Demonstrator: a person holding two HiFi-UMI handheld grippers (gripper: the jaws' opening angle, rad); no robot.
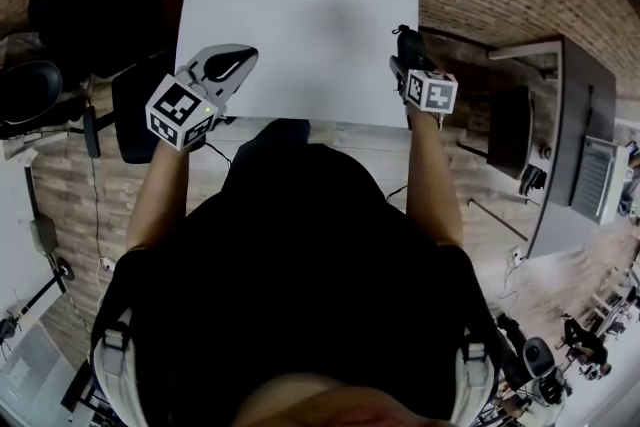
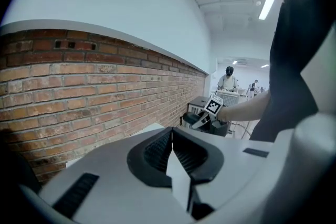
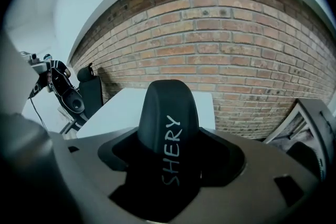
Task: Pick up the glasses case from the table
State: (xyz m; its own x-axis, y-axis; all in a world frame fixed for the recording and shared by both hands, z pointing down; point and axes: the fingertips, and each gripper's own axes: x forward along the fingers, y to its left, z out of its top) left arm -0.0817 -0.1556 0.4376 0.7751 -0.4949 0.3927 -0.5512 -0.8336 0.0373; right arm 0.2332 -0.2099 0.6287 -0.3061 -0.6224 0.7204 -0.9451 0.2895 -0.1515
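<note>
The black glasses case (image 3: 168, 113), with "SHERY" written on it, stands up between the jaws of my right gripper (image 3: 169, 134), which is shut on it. The head view has that right gripper (image 1: 407, 53) holding the case (image 1: 408, 42) at the right edge of the white table (image 1: 300, 15). At the table's left front corner my left gripper (image 1: 232, 65) hangs shut with nothing in it. Its jaws meet along a thin line in the left gripper view (image 2: 171, 147), which also shows the right gripper (image 2: 206, 114) far off.
A brick wall (image 3: 220, 44) runs behind the table. Black chairs (image 1: 35, 85) and stands crowd the left side. A dark desk (image 1: 560, 135) with equipment lies to the right. People stand in the far room (image 2: 229, 80).
</note>
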